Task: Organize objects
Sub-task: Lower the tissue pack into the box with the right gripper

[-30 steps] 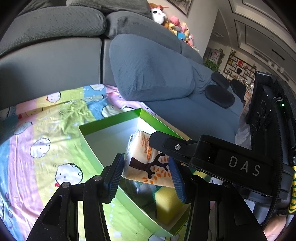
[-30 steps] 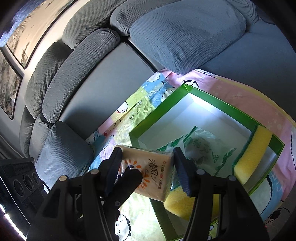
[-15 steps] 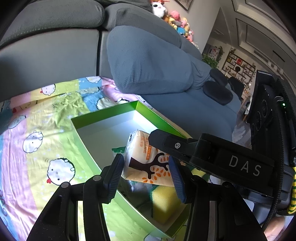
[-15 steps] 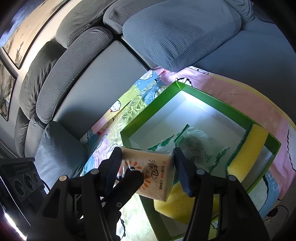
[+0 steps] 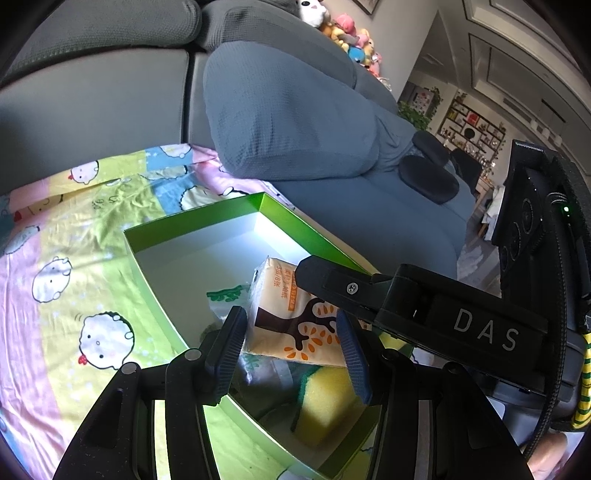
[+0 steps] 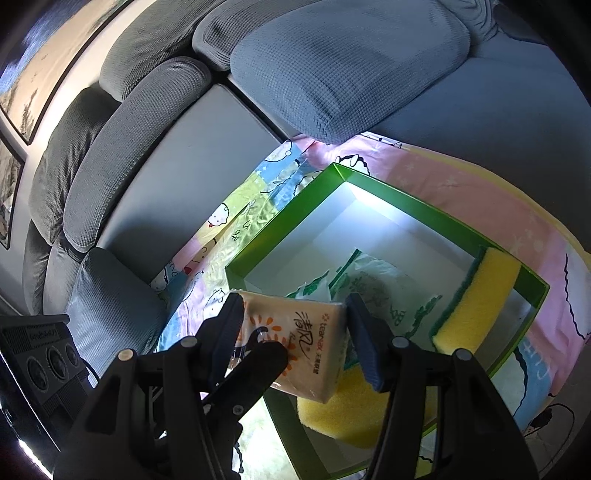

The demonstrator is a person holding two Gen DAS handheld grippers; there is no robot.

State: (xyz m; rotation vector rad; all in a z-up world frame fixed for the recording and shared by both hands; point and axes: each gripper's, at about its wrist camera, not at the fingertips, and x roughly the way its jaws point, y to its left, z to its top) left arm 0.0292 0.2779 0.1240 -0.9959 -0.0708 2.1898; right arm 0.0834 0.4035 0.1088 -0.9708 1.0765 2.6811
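An orange-and-white tissue pack (image 5: 291, 317) hangs over the green box (image 5: 192, 218). Both grippers hold it: my left gripper (image 5: 291, 350) is shut on one end, and my right gripper (image 6: 295, 332) is shut on the same pack (image 6: 306, 343) from the other side. The right gripper's black body (image 5: 424, 314) crosses the left wrist view. Inside the box (image 6: 280, 229) lie a green-printed tissue pack (image 6: 376, 291) and two yellow sponges (image 6: 476, 295), (image 6: 347, 410). One sponge (image 5: 325, 406) shows below the held pack.
The box sits on a cartoon-print blanket (image 5: 74, 258) over a grey sofa seat. Grey-blue cushions (image 5: 288, 110) rise behind the box. A dark oval object (image 5: 428, 177) lies on the seat at right. Plush toys (image 5: 343, 33) line the sofa top.
Both grippers have carried the tissue pack forward and lower, further over the box interior. The box and its contents have not moved.
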